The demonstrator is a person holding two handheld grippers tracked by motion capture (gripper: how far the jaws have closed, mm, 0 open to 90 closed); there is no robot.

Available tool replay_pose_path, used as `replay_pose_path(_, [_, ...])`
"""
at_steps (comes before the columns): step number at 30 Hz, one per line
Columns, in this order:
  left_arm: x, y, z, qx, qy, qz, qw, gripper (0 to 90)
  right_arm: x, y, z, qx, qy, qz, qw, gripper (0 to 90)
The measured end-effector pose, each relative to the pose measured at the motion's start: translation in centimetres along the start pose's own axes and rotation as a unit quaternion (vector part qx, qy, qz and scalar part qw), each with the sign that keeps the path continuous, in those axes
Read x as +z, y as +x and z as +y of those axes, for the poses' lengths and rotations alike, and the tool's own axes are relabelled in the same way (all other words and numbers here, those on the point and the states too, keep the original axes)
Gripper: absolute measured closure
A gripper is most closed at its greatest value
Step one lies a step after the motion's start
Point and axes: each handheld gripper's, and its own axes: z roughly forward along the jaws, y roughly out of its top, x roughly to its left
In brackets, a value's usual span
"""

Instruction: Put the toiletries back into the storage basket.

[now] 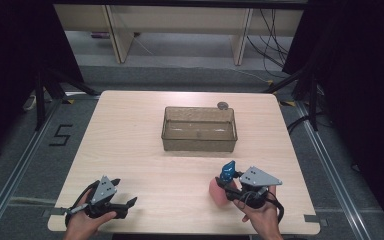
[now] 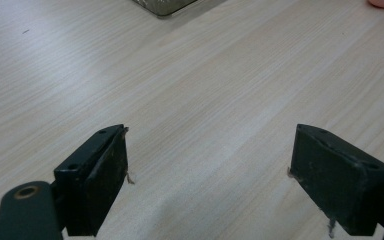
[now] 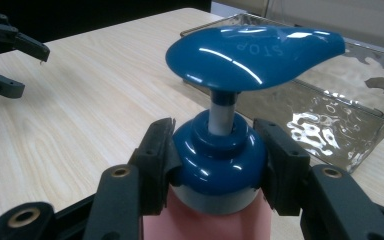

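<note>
The right gripper has its fingers pinched on either side of the blue collar of a pump bottle, one pad against each flank of the collar; the bottle's pink body drops away below the fingers and its blue pump head, embossed with the word STOP, spreads out above them. From the high view the right gripper sits at the near right of the worktop with the pink bottle clamped between its fingers. The left gripper has its fingers spread wide with only bare wood between them, touching nothing; in the high view it rests low at the near left edge. Beyond the right fingers stands a clear rectangular plastic bin, its inside looking empty. In the high view a small round dark object lies just past the bin's far right corner.
</note>
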Motion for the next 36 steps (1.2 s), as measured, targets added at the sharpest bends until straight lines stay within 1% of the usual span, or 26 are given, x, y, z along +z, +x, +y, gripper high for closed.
replay_pose_path(1, [0.0,0.0,0.0,0.002,0.002,0.001,1.0000,14.9,0.1,0.1,0.0,0.000,-0.004,-0.002,1.0000,53.3])
replay_pose_path(2, [0.0,0.0,0.0,0.001,0.002,0.000,1.0000,14.9,0.1,0.0,0.0,-0.011,-0.008,-0.009,0.9999,53.3])
replay_pose_path(3, [0.0,0.1,0.0,0.000,0.000,0.001,1.0000,14.9,0.0,0.0,0.1,-0.009,-0.006,-0.012,0.9999,53.3])
replay_pose_path(4, [-0.1,0.2,0.1,0.007,0.007,0.000,1.0000,14.9,0.0,0.0,0.1,-0.009,-0.006,-0.012,0.9999,53.3])
replay_pose_path(5, [0.0,0.0,0.0,-0.005,-0.003,0.000,1.0000,14.9,0.0,0.0,0.1,-0.002,-0.003,-0.011,0.9999,53.3])
replay_pose_path(8, [0.0,0.1,-0.1,-0.004,-0.002,0.002,1.0000,14.9,0.0,-0.1,0.4,-0.003,-0.011,-0.012,0.9999,53.3])
replay_pose_path(10, [-0.1,0.3,0.1,0.012,0.007,0.004,0.9999,14.9,-0.1,-0.1,0.5,-0.002,-0.013,-0.008,0.9999,53.3])
replay_pose_path(11, [0.0,0.0,0.0,-0.003,-0.003,0.004,1.0000,14.9,-0.1,-0.3,0.8,0.000,-0.014,-0.010,0.9998,53.3])
replay_pose_path(12, [0.0,0.0,0.0,-0.003,-0.003,0.004,1.0000,14.9,-0.1,-0.3,0.8,0.000,-0.014,-0.010,0.9998,53.3])
replay_pose_path(13, [-0.1,0.3,0.0,0.017,0.004,0.006,0.9998,14.9,-0.1,-0.5,1.1,-0.003,-0.016,-0.014,0.9998,53.4])
replay_pose_path(14, [-0.1,0.3,0.0,0.017,0.004,0.006,0.9998,14.9,-0.1,-0.5,1.1,-0.003,-0.016,-0.014,0.9998,53.4])
replay_pose_path(15, [0.0,0.2,0.0,0.002,-0.001,0.004,1.0000,14.9,-0.1,-0.5,1.2,0.000,-0.013,-0.013,0.9998,53.4])
replay_pose_path(16, [0.0,0.3,0.0,0.009,0.002,0.006,0.9999,14.9,-0.1,-0.6,1.4,-0.007,-0.017,-0.017,0.9997,53.4])
replay_pose_path(18, [-0.1,0.2,-0.1,0.008,0.005,0.011,0.9999,14.9,0.0,-0.9,1.7,-0.011,-0.019,-0.017,0.9996,53.4])
replay_pose_path(19, [-0.2,0.2,-0.1,0.006,0.006,0.012,0.9999,14.9,-0.1,-1.0,1.9,-0.005,-0.016,-0.013,0.9998,53.4])
replay_pose_path(20, [-0.1,0.2,-0.1,0.000,0.000,0.005,1.0000,14.9,-0.1,-1.1,2.1,-0.002,-0.016,-0.016,0.9998,53.4])
replay_pose_path(22, [0.0,0.2,-0.1,0.002,0.002,0.005,1.0000,14.9,0.0,-1.3,2.4,-0.002,-0.021,-0.021,0.9996,53.4])
replay_pose_path(23, [-0.1,0.1,-0.1,0.000,0.002,0.008,1.0000,14.9,0.0,-1.6,2.7,-0.010,-0.020,-0.022,0.9995,53.4])
replay_pose_path(24, [-0.1,0.2,-0.1,0.004,0.004,0.012,0.9999,14.9,0.2,-1.7,2.8,0.001,-0.022,-0.016,0.9996,53.4])
replay_pose_path(26, [0.0,0.2,-0.1,-0.001,-0.001,0.007,1.0000,14.9,0.3,-2.0,3.3,0.002,-0.019,-0.021,0.9996,53.4])
replay_pose_path(28, [-0.1,0.3,-0.1,0.001,0.000,0.007,1.0000,14.9,0.5,-2.4,3.8,-0.001,-0.022,-0.025,0.9994,53.4])
replay_pose_path(29, [-0.2,0.4,-0.1,0.008,0.007,0.007,0.9999,14.9,0.5,-2.4,3.8,-0.001,-0.022,-0.025,0.9994,53.4])
replay_pose_path(31, [-0.1,0.2,-0.1,0.001,0.004,0.009,0.9999,15.0,0.6,-2.8,4.3,0.007,-0.025,-0.025,0.9993,53.4])
replay_pose_path(32, [-0.1,0.3,0.0,0.004,0.004,0.010,0.9999,15.0,0.6,-2.8,4.3,0.007,-0.025,-0.025,0.9993,53.4])
replay_pose_path(33, [-0.1,0.2,-0.1,0.002,0.004,0.008,1.0000,14.9,0.6,-3.1,4.7,0.005,-0.016,-0.026,0.9995,53.4])
replay_pose_path(36, [-0.2,0.3,-0.1,0.007,0.007,0.006,0.9999,14.9,0.8,-3.4,5.0,0.003,-0.022,-0.029,0.9993,53.4])
